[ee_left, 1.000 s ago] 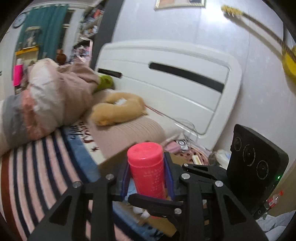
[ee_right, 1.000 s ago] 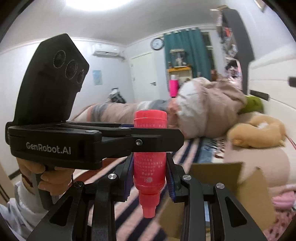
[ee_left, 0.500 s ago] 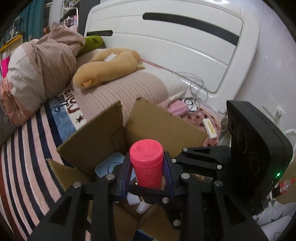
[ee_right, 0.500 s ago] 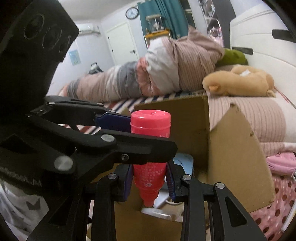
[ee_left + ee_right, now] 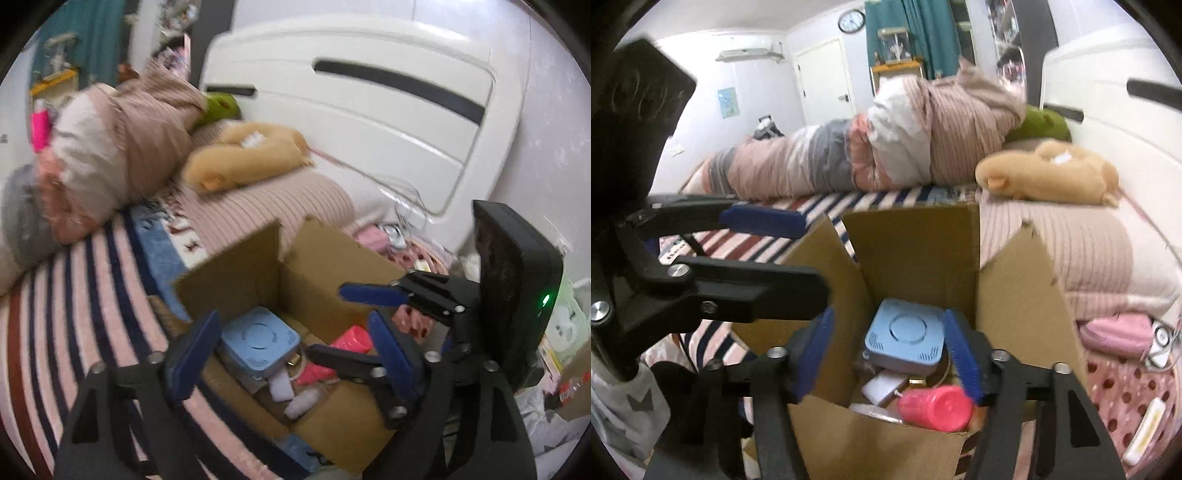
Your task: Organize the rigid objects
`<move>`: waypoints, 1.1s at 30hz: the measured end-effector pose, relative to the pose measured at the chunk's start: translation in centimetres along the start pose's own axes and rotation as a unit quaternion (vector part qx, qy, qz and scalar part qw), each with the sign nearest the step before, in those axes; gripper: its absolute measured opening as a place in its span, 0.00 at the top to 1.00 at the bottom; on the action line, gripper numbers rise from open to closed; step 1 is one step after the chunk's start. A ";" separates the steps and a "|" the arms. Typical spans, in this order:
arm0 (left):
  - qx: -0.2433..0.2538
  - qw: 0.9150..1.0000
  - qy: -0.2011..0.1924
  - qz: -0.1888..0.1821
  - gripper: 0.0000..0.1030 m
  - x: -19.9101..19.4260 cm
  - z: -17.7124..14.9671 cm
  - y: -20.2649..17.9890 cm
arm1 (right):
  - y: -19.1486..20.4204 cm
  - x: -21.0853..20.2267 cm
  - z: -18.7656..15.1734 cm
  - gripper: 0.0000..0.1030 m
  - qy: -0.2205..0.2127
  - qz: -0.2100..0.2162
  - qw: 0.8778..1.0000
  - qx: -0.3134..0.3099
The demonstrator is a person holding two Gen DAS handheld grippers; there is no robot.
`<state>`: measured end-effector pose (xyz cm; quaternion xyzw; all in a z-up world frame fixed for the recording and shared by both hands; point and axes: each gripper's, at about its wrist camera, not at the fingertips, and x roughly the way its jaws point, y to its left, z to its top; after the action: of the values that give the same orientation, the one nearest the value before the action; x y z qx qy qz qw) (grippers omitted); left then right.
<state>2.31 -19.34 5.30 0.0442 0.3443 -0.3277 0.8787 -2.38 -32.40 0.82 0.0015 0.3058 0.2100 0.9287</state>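
Note:
An open cardboard box (image 5: 332, 258) (image 5: 912, 236) stands on the striped bed. A pink bottle (image 5: 334, 356) (image 5: 934, 408) lies on its side inside it, beside a light blue square device (image 5: 258, 341) (image 5: 905, 338) and small white items (image 5: 291, 395). My left gripper (image 5: 291, 354) is open and empty over the box. My right gripper (image 5: 890, 354) is open and empty above the box too; it also shows in the left wrist view (image 5: 373, 314), and the left gripper shows in the right wrist view (image 5: 775, 254).
A rolled striped duvet (image 5: 886, 147), a tan plush toy (image 5: 247, 155) (image 5: 1049, 177) and a ribbed pillow (image 5: 1071, 251) lie on the bed behind the box. A white headboard (image 5: 369, 92) stands at the right. Pink pouch and cables (image 5: 1119, 332) lie beside the box.
Both grippers were shut on the pink bottle over the box. Both have opened, and the bottle has dropped and now lies inside the box.

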 end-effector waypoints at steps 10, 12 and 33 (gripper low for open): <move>-0.063 0.976 -0.122 0.171 0.06 -6.5 -3.9 1.6 | 3.6 -4.5 1.4 0.09 -0.103 0.017 0.992 -0.077; -0.075 0.969 -0.134 0.193 0.05 -7.1 -4.8 2.3 | 3.8 -4.6 1.5 0.09 -0.111 0.024 0.991 -0.077; -0.116 0.957 -0.140 0.227 0.05 -7.7 -7.5 5.6 | 3.2 -3.8 1.0 0.09 -0.109 0.036 0.992 -0.059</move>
<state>-2.79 -8.51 3.68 -0.0271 0.2343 -0.0802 0.9685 -5.79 -30.89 4.20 -0.0195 0.1892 0.2591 0.9469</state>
